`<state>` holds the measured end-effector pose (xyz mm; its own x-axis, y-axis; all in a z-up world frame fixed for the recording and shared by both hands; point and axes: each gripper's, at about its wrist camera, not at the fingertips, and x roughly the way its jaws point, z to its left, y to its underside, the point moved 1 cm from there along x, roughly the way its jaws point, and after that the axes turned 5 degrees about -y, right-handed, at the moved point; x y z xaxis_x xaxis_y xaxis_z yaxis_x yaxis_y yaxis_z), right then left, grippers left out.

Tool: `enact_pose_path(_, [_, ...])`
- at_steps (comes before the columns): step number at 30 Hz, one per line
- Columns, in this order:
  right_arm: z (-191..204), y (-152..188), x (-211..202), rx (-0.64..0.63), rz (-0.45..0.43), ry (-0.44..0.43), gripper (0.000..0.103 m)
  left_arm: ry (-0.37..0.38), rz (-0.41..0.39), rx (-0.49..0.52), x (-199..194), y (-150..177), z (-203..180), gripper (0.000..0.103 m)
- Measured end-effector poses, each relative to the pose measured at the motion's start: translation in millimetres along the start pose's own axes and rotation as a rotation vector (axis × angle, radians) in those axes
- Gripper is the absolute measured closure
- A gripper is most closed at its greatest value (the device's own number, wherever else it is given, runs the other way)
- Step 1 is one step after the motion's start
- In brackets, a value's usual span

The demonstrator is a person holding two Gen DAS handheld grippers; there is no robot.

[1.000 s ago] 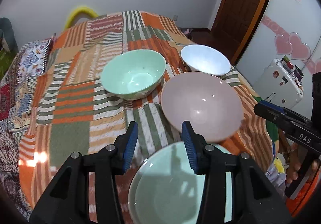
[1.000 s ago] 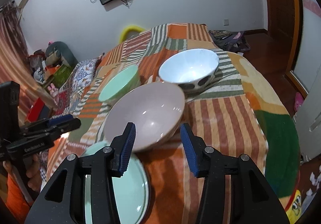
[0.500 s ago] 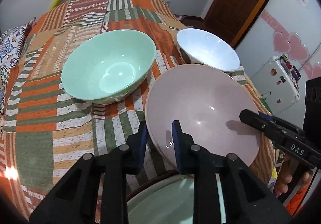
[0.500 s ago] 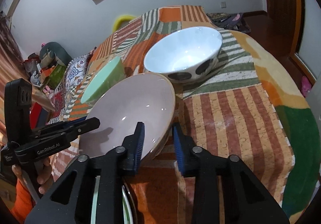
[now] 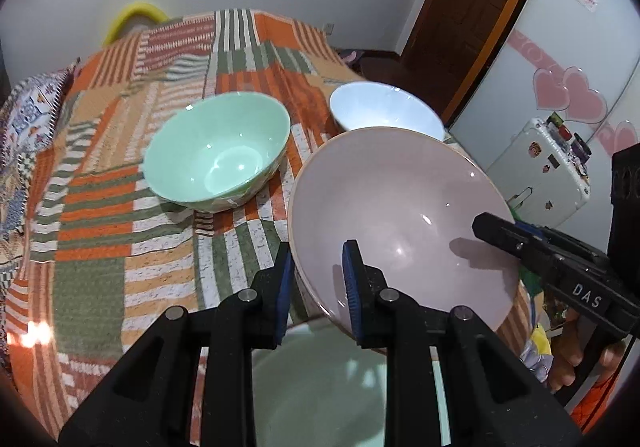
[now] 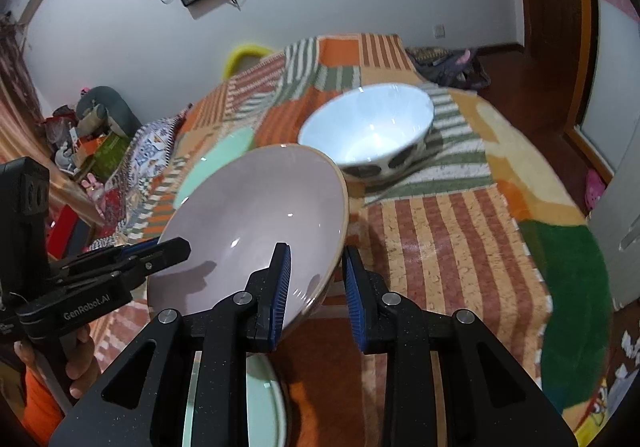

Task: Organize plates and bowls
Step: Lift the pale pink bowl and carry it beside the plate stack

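A wide pink bowl (image 5: 400,223) (image 6: 256,223) is held at two sides of its rim. My left gripper (image 5: 318,267) is shut on the near-left rim, and it shows in the right wrist view as a black tip (image 6: 160,255). My right gripper (image 6: 316,271) is shut on the near-right rim and reaches in from the right (image 5: 520,243). The bowl looks tilted, its near edge over a pale green plate (image 5: 340,387) (image 6: 264,407). A mint green bowl (image 5: 216,155) (image 6: 216,159) stands behind on the left. A white bowl with dark spots (image 6: 372,127) (image 5: 384,107) stands behind on the right.
Everything rests on a bed with a striped orange, green and white patchwork cover (image 5: 120,247) (image 6: 460,231). A white cabinet with small items (image 5: 540,175) and a wooden door (image 5: 472,7) are to the right. Clutter lies on the floor at the left (image 6: 80,135).
Both grippers moved forward onto the pink bowl and their jaws narrowed from open to shut on its rim. The bowl now sits tilted and nearer the green plate.
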<state>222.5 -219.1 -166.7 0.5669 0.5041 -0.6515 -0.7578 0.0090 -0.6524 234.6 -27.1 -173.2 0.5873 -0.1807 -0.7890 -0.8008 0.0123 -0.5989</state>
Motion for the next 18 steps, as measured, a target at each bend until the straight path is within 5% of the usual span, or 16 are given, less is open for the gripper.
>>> enact_pose_path(18, [102.1, 18.3, -34.5, -0.180, -0.057, -0.111, 0.079, -0.104, -0.180, -0.088, -137.6, 54.6, 48.9, 0.079])
